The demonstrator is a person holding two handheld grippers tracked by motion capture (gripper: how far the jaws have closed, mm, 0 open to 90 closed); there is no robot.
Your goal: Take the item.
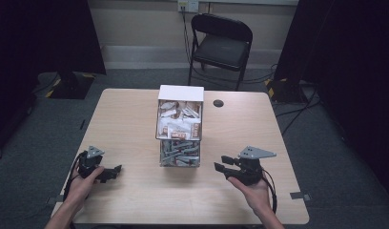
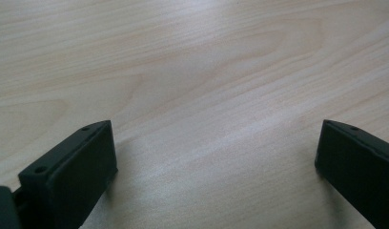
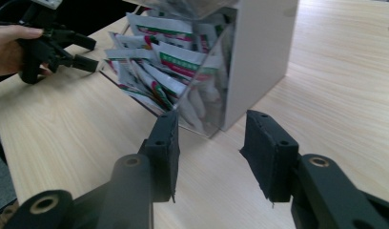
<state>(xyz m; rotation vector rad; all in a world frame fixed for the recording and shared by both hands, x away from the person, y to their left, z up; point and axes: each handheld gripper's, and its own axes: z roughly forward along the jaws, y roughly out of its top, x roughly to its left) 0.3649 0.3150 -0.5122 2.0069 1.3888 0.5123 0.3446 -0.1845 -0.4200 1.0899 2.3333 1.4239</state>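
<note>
At the middle of the pale wooden table [image 1: 135,119] stands a clear plastic dispenser box with a white top [image 1: 180,125], its upper part stuffed with white sachets printed in red and green [image 1: 179,121] and its lower part holding smaller grey-looking packets [image 1: 179,153]. In the high view the left gripper [image 1: 117,169] lies low near the table's front left, held in the person's left hand [image 1: 83,183], and the right gripper [image 1: 220,167] sits at the front right in the right hand [image 1: 252,191], both pointing inward toward the box yet apart from it. The right gripper view adds what the high view cannot: the box's see-through wall seen from close by, the sachets leaning in a slanted pile behind it, and the right gripper's two black jaws standing partly apart with nothing between them, just short of the box's near corner. The left gripper is also seen far off there, at the upper left. The left gripper view gives bare wood grain, with the jaws spread wide and empty. The high view alone takes in the room: a round dark hole in the tabletop [image 1: 218,103] beyond the box, a black folding chair [image 1: 220,45] behind the table, grey carpet [image 1: 326,143], dark curtains [image 1: 345,43] at both sides, and cables running across the floor [image 1: 292,112]
</note>
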